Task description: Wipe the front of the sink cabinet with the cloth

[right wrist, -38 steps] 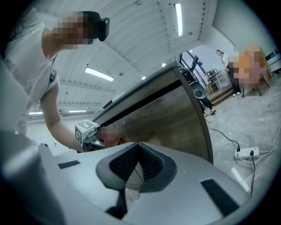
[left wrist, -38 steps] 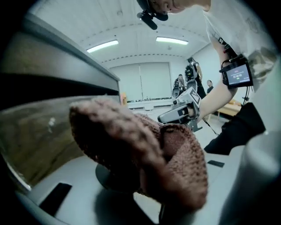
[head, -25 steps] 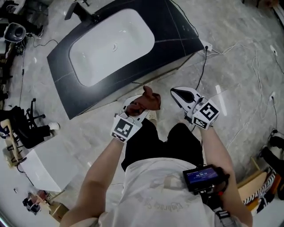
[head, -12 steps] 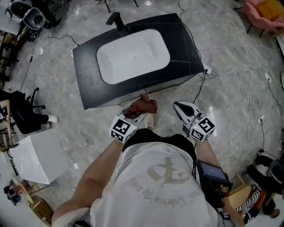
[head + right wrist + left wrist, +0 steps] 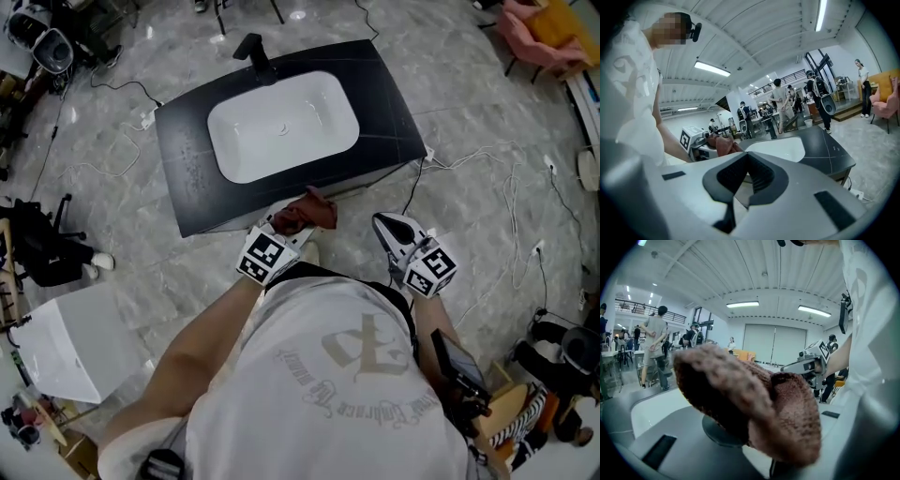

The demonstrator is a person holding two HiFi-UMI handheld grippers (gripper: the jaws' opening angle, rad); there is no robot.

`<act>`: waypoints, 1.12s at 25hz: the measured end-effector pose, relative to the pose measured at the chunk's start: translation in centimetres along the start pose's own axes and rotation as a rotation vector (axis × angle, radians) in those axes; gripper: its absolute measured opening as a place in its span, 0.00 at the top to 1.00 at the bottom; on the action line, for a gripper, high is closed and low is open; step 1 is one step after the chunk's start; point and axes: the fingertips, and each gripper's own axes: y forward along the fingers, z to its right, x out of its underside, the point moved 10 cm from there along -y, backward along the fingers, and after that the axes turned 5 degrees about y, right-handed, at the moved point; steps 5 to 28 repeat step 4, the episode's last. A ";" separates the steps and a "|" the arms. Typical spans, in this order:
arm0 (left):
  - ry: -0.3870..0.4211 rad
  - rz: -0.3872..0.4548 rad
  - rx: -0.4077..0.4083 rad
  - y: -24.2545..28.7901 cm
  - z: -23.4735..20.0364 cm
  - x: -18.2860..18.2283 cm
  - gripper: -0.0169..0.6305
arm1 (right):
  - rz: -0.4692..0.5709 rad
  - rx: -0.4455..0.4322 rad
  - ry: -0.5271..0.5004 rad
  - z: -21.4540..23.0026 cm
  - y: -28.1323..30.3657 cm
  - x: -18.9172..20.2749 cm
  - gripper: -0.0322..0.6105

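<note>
The sink cabinet (image 5: 394,112) has a black top and a white basin (image 5: 281,127); its front face (image 5: 366,183) shows as a narrow strip below the top's near edge. A reddish-brown knitted cloth (image 5: 306,214) sits just in front of that edge, with my left gripper (image 5: 295,225) shut on it. In the left gripper view the cloth (image 5: 750,399) fills the middle and hides the jaws. My right gripper (image 5: 381,221) is held to the right of the cloth, shut and empty. The right gripper view shows the right gripper (image 5: 747,161), the cloth (image 5: 723,146) and the basin (image 5: 778,149).
A black faucet (image 5: 251,47) stands at the back of the sink. Cables and a power strip (image 5: 427,154) lie on the marble floor to the right. A white box (image 5: 56,342) and black equipment (image 5: 37,248) are on the left, and a pink chair (image 5: 534,37) is at the top right.
The head view has swung, so the sink now sits squarer and farther up. My left gripper has brought the cloth closer to the cabinet's front edge. The right gripper has stayed beside it.
</note>
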 end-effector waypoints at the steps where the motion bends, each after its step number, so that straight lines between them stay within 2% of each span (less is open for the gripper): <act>1: 0.005 0.002 0.011 0.0 -0.1 0.0 0.78 | -0.001 0.006 -0.001 -0.1 0.0 -0.1 0.93; 4: 0.016 0.002 0.046 0.1 -0.3 0.0 0.78 | -0.005 0.028 -0.005 -0.4 0.1 -0.3 0.93; 28: 0.016 0.002 0.046 0.1 -0.3 0.0 0.78 | -0.005 0.028 -0.005 -0.4 0.1 -0.3 0.93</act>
